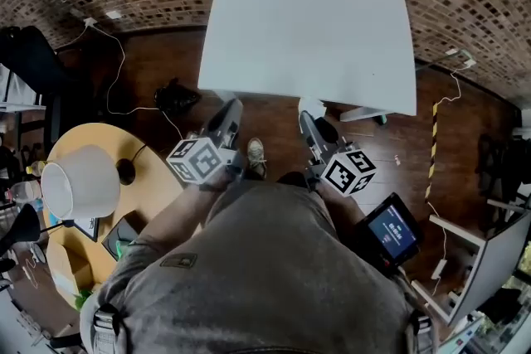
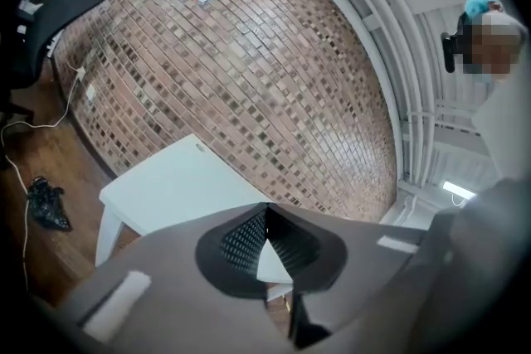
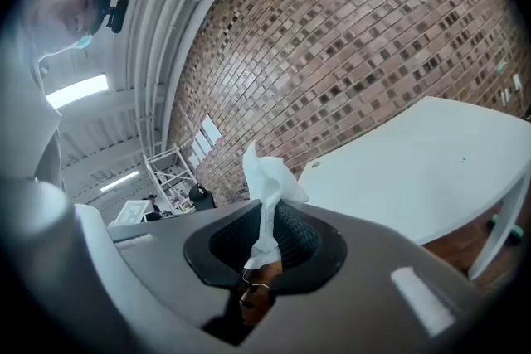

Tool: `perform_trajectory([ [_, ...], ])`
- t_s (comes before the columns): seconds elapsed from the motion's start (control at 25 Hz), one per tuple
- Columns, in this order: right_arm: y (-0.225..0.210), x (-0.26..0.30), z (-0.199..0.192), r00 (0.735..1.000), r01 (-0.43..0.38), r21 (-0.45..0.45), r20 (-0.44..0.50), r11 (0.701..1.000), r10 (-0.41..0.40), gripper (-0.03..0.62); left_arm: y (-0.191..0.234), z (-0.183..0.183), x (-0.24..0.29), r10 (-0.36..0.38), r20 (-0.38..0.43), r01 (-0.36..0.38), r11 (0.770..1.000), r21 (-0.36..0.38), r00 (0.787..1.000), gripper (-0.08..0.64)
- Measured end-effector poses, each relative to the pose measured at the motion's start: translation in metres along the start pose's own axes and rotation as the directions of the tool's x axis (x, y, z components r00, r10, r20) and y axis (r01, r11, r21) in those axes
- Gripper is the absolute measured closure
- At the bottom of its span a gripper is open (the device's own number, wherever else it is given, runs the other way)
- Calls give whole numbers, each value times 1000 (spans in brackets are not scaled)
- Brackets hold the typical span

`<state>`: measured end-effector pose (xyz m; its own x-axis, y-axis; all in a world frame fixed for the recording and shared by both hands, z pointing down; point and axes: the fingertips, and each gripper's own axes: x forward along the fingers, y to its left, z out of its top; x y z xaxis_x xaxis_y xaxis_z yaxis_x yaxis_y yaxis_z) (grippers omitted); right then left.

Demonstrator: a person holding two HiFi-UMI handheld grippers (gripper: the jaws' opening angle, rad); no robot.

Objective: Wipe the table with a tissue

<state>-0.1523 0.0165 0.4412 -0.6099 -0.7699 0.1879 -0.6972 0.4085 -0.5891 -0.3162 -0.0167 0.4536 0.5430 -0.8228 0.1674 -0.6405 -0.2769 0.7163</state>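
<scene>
Tissue (image 3: pixel 267 174) is clamped in right gripper (image 3: pixel 270 220); left gripper (image 2: pixel 265 215) is closed, empty. Table (image 1: pixel 307 29) untouched; tissue must be lowered onto it.

The tissue (image 3: pixel 267 186) nipped in my right gripper (image 3: pixel 264 215) is thin white paper, soft and creased. That gripper's shell is matt grey plastic, and its pads (image 3: pixel 300 238) are black with a fine dotted grip texture. My left gripper (image 2: pixel 265 218) has the same finish. The table (image 1: pixel 332 37) top is smooth, matt white. The brick wall (image 2: pixel 249 70) is rough and mottled. The floor (image 1: pixel 274 116) is dark wood with a slight sheen.
</scene>
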Motion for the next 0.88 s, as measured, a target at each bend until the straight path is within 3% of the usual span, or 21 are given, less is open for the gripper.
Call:
perform_trajectory([
  [0.36,-29,32,22,998,67,10,15,998,-67,541,13,17,50,-29,-62,29,1000,3,998,558],
  [0.88,-91,45,56,997,78,35,11,996,-79,541,-3,6,121,-20,-119,24,999,32,993,558],
])
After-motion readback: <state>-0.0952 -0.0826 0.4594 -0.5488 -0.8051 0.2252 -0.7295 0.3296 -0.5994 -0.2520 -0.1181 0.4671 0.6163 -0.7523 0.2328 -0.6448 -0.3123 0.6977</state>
